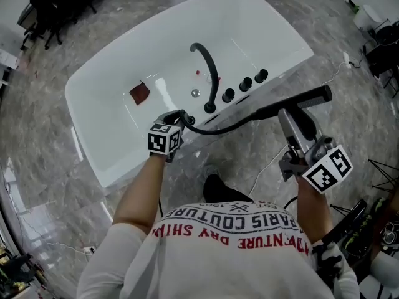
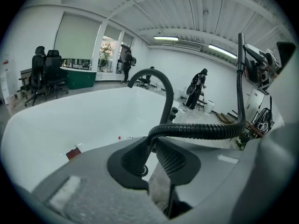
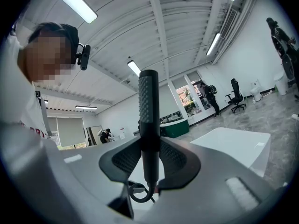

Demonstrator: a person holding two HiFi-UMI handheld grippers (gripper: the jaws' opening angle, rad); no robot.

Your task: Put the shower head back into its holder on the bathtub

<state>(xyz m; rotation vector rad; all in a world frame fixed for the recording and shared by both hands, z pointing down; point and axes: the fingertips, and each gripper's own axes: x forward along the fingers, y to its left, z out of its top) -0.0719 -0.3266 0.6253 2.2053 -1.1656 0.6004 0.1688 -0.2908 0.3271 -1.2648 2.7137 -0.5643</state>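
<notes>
The white bathtub [image 1: 100, 114] lies below me, and a curved black faucet [image 1: 209, 73] stands on its near rim. My right gripper [image 1: 287, 109] is shut on the handle of the black shower head [image 1: 308, 97], which it holds level over the floor, to the right of the tub. In the right gripper view the shower head [image 3: 148, 106] stands between the pads of the gripper [image 3: 149, 164]. A black ribbed hose [image 1: 227, 124] runs from it to my left gripper [image 1: 181, 118], shut on the hose at the tub's rim. In the left gripper view the hose [image 2: 201, 130] bends into that gripper [image 2: 152, 155].
Three black knobs [image 1: 245, 83] sit on the rim right of the faucet. A dark red patch [image 1: 139, 93] and the drain [image 1: 195, 93] lie inside the tub. Cables [image 1: 271, 161] trail over the marble floor; office chairs [image 1: 53, 5] stand far left and gear [image 1: 381, 42] far right.
</notes>
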